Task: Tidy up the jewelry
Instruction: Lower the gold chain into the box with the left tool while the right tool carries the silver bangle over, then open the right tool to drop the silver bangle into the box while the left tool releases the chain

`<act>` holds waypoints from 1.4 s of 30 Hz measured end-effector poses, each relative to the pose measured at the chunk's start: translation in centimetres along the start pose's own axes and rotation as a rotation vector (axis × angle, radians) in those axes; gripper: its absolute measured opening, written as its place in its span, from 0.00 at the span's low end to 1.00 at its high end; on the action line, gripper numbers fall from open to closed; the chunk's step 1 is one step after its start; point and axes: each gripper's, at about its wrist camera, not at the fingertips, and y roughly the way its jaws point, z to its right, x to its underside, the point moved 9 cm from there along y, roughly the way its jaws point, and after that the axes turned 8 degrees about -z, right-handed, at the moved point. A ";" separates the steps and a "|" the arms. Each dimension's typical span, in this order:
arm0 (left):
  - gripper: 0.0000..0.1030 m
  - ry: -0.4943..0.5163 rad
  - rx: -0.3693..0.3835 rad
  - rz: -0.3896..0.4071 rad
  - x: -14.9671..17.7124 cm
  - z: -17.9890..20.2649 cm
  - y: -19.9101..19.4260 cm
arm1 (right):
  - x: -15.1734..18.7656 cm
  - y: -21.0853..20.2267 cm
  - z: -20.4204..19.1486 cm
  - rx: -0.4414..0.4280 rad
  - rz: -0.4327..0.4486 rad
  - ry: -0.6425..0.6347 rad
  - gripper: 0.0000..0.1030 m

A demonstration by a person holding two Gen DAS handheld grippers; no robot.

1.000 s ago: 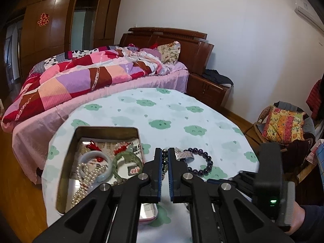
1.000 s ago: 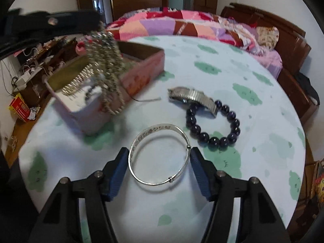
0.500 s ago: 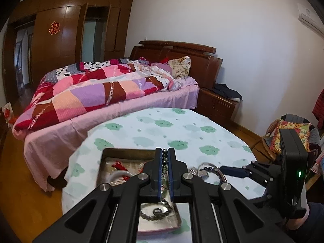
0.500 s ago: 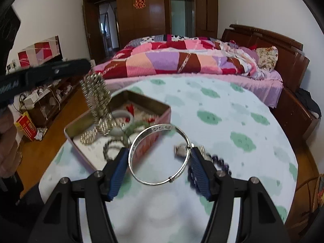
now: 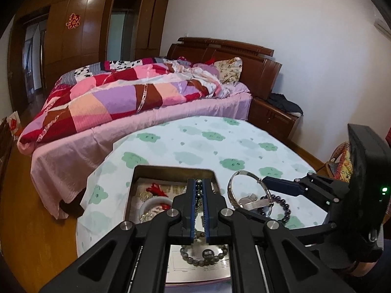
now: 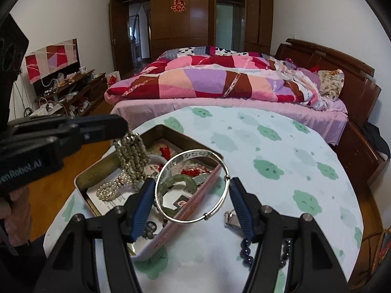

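Table (image 6: 281, 146) tin (image 6: 97, 171) holds pearls (image 6: 110, 190), green bangle (image 6: 180, 179).

black tool (image 6: 192, 195), blue pads (image 6: 143, 207), silver screws

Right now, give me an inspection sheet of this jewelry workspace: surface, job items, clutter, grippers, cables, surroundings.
Surface: round table under a white cloth with green prints.
Job's things: open tin box holding a pearl strand, green bangle and red tassels; dark bead bracelet and metal watch band on the cloth beside it.
Clutter: nothing seen on the table besides jewelry.
Grippers: left gripper shut on a beaded strand hanging over the tin; right gripper shut on a silver bangle, held clear of the cloth.
Cables: white leads on the TV stand, none on the table.
Surroundings: bed with patchwork quilt, wooden wardrobe, wood floor.
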 end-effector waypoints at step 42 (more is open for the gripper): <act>0.71 -0.130 -0.082 -0.098 3.1 -4.3 4.3 | 2.2 4.1 -3.5 -0.016 -0.087 -0.089 0.77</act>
